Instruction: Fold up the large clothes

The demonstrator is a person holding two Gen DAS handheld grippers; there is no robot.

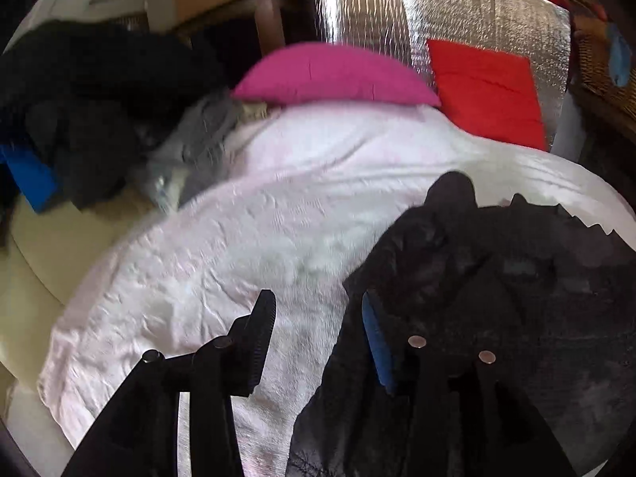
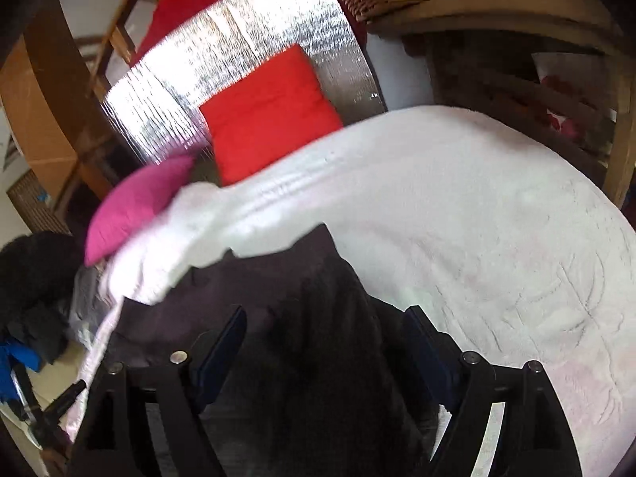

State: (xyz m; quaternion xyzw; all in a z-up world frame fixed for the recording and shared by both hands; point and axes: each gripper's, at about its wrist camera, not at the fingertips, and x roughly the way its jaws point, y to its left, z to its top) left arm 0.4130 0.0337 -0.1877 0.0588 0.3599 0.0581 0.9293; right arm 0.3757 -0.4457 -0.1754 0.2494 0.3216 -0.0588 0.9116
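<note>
Dark garment (image 2: 302, 310) lies crumpled on white blanket (image 1: 238, 238), running between the right gripper (image 2: 322, 342) jaws, spread apart, and under the left gripper (image 1: 318, 318) right jaw, also apart. Beyond jaws: pink pillow (image 1: 334, 75), red pillow (image 2: 270, 115), foil sheet (image 1: 477, 20).

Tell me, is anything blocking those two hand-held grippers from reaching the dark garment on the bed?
Nothing visible does. The dark garment lies on the white blanket, directly under the open right hand-held gripper. The open left hand-held gripper is at its edge.
</note>
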